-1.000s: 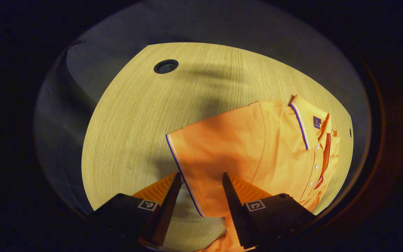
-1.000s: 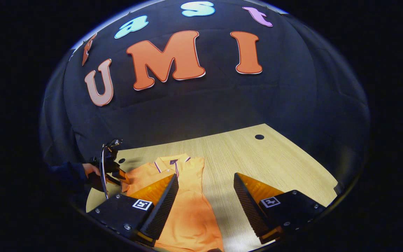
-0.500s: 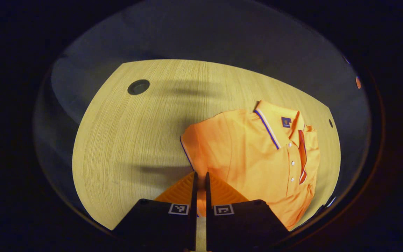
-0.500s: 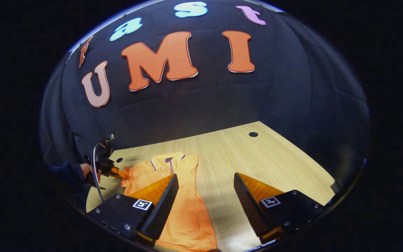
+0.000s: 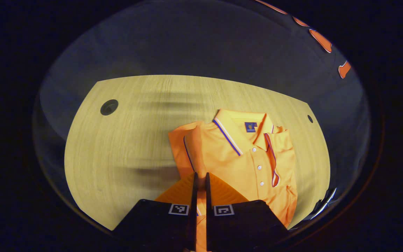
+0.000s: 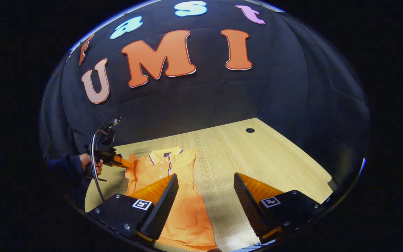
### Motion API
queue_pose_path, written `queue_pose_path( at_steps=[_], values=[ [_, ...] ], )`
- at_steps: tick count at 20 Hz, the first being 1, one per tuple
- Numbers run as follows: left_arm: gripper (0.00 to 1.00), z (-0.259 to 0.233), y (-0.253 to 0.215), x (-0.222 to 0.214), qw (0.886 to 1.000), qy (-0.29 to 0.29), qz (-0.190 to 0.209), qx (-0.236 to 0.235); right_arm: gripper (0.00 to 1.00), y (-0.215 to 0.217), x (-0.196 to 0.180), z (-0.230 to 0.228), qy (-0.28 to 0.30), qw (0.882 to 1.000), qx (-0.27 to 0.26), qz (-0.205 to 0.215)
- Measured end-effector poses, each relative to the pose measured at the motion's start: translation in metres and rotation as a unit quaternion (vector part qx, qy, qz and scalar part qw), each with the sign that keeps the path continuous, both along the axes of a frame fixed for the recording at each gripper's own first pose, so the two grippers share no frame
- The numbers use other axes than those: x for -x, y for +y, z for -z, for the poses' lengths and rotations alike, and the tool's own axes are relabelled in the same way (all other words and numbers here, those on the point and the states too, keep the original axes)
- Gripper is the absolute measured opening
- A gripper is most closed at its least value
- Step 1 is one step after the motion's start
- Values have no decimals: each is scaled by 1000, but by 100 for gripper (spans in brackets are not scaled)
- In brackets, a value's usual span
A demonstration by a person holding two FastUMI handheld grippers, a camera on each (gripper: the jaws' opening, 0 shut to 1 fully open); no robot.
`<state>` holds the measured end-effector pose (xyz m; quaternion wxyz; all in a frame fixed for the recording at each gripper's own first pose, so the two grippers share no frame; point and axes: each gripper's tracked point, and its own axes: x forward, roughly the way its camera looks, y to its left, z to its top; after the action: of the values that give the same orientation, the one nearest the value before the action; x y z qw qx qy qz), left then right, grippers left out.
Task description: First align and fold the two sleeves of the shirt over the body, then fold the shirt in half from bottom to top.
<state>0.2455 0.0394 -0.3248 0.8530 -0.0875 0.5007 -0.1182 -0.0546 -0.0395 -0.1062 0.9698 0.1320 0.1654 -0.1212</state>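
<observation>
With its two fingers pressed nearly together on a thin edge of orange cloth, the left hand-held gripper [image 5: 200, 178] pinches the left sleeve [image 5: 187, 147] of the shirt [image 5: 250, 164], and I judge it holds the sleeve this way in order to carry it inward over the body. In the right gripper view the same left hand-held gripper [image 6: 117, 161] sits at the shirt's [image 6: 173, 196] left shoulder, held by a hand [image 6: 91, 164] in a dark sleeve, with the cloth bunched toward it.

The right hand-held gripper [image 6: 205, 196] hovers with its fingers spread wide and nothing between them, low over the lower half of the shirt; one finger overlaps the cloth in the view, the other stands over bare surface [image 6: 268, 157]. It seems to wait for its turn.

The shirt lies flat on the surface [image 5: 124, 147], front up, buttons showing. Its long axis runs from the collar [image 5: 243, 122], which points toward the far wall, down to the hem near the right hand-held gripper. The right side already looks narrowed, so the left sleeve fold seems the step in hand, with the bottom-to-top fold not yet done.
</observation>
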Motion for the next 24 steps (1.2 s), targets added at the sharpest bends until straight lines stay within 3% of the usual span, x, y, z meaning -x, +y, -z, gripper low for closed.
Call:
queue_pose_path(
  at_steps=[8,11,12,13,15,17,18,22,23,24],
  values=[
    [15,-6,-67,10,994,23,19,104,98,-7,15,8,11,1000,-14,8],
    [34,-14,-79,18,991,19,26,132,97,-9,14,6,10,1000,-15,7],
    [60,-14,-78,20,991,13,30,128,97,-8,13,7,10,1000,-16,5],
    [61,-16,-74,23,993,6,32,118,97,-7,13,7,11,1000,-16,2],
    [84,-25,-67,29,994,-14,30,105,97,-6,14,6,10,1000,-12,-11],
    [89,-36,-59,40,994,-36,24,97,97,-3,13,7,9,1000,-7,-28],
    [97,-43,-55,46,994,-52,21,90,97,-2,12,8,9,999,-8,-38],
    [97,-88,-35,67,983,-172,18,68,97,7,4,15,11,997,-4,-76],
    [93,-97,-30,76,979,-193,14,63,97,9,4,18,11,996,-7,-85],
    [96,-104,-24,86,977,-204,5,58,97,10,5,20,11,996,-5,-93]
  ],
)
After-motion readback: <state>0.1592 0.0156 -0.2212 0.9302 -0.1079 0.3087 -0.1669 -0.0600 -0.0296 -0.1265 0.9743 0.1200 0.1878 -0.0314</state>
